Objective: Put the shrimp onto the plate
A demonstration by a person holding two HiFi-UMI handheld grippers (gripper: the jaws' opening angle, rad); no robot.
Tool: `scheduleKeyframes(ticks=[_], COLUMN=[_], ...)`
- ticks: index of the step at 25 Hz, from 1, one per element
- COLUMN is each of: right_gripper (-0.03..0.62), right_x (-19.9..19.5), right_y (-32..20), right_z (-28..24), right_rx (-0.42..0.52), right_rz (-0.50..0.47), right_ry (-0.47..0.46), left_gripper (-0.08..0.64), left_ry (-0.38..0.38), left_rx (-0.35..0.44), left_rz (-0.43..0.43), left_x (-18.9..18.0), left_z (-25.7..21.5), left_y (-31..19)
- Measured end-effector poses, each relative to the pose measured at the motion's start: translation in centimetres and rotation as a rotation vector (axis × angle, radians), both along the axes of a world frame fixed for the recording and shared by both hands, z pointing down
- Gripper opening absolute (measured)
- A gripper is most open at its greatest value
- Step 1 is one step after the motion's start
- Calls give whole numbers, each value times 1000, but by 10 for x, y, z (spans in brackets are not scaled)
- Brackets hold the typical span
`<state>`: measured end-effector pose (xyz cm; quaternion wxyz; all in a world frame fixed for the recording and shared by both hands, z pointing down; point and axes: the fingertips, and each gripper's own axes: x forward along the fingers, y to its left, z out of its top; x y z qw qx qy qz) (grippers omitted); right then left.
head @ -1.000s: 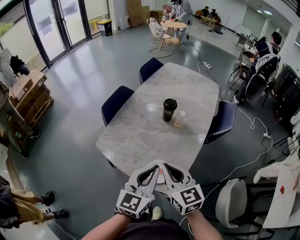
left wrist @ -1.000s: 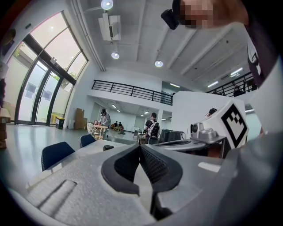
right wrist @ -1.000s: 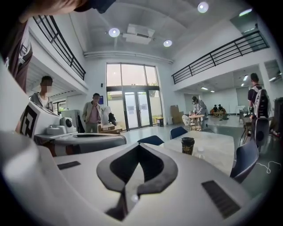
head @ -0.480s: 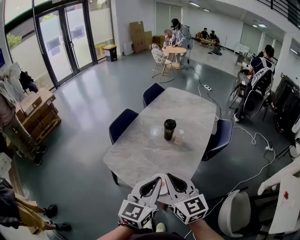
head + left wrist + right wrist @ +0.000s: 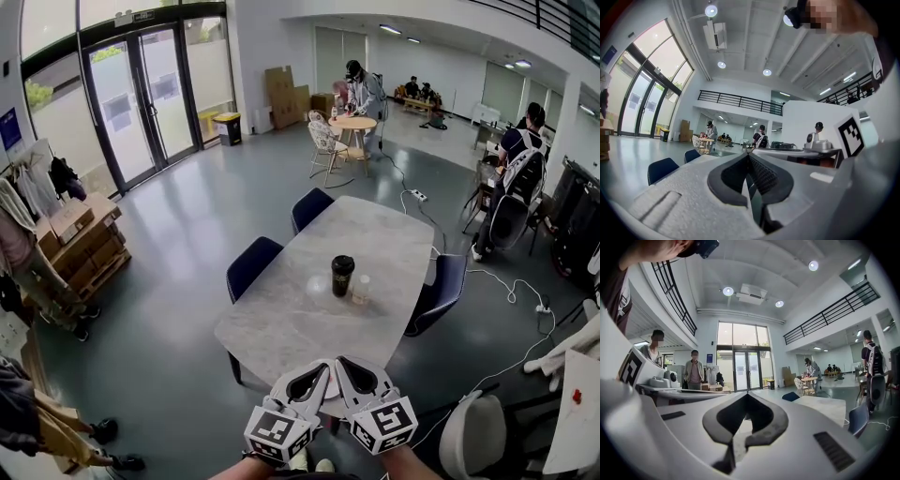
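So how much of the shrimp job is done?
Nothing looks done yet: no shrimp shows in any view. Nothing is in hand either: the left gripper and right gripper are both shut and empty, side by side over the near edge of the table. On it I can only make out a dark cup and a small bottle. So finding, grabbing and plating the shrimp is all left.

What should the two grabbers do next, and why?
Probably spread the left gripper and right gripper apart. Both are shut and empty, and they hang side by side over the near edge of the table, covering most of what looks like the plate. No shrimp shows, so clearing the view should come first.
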<state>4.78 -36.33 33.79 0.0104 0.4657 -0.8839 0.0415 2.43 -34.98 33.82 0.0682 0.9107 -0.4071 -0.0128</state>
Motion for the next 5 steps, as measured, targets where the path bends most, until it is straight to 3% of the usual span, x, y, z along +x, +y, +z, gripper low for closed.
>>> scheduleKeyframes(ticks=[5], right_gripper=[0], right_x=[1], right_y=[4], right_z=[2], right_rx=[9], right_rz=[3], right_ry=[-5], left_gripper=[8], left_ry=[-6], left_rx=[11], left_rz=[2], left_x=[1], left_z=[3], left_y=[4])
